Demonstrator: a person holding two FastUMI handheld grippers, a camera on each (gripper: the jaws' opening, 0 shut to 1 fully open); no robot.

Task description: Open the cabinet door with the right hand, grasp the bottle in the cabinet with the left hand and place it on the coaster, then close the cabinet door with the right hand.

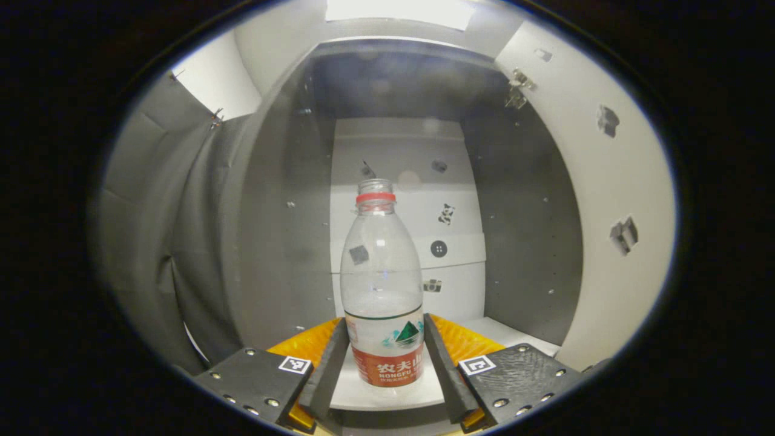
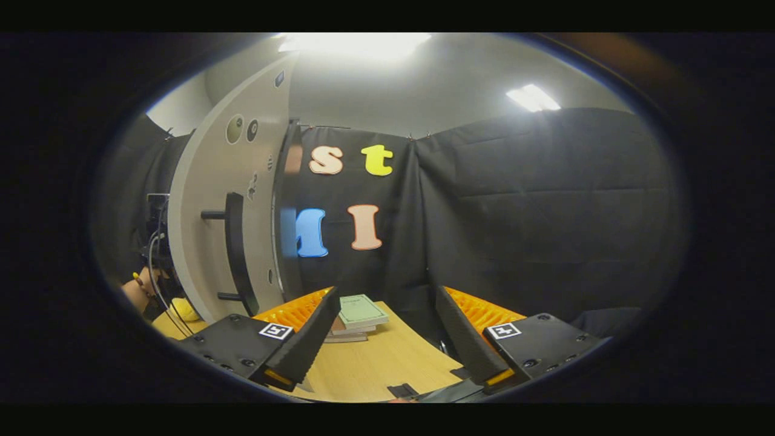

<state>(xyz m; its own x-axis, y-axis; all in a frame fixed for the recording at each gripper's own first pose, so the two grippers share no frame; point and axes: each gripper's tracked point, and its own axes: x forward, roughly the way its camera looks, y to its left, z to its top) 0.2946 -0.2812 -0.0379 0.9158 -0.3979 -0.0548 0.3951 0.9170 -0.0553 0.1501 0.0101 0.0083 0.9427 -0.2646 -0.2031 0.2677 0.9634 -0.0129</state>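
Step in hand, judged from the layout: grasping the bottle inside the cabinet with the left gripper.

- Left of the bottle: left finger of that gripper, close against the label, contact not certain
- Bottle itself: upright on the white cabinet floor, between the two fingers, red ring at the neck, no cap visible, seemingly empty
- Right of the bottle: right finger, likewise at the label edge; gripper partly open, closing around the bottle, firm hold not confirmed
- Further right of the bottle: open cabinet door swung wide

Advice for the grasp:
- Squeeze at the labelled lower body, level, both fingers meeting together
- Light pressure only; thin plastic likely to buckle
- Lift straight, then draw out clear of the cabinet side before turning toward the coaster
- Coaster not made out here, so its place unknown

In the right gripper view, relative to the door:
- Left of the door: a hand beside a yellow object, too small to identify
- On the door: black handle
- Right of the door: books on the wooden table, then the right gripper, fingers well apart, holding nothing, held away from the handle

Counts:
- Bottles: one
- Grippers: two
- Fingers: two on each
- Doors: one, with one handle
- Hinges on the door: one set seen
- Books: a small stack, about two or three, exact number unclear
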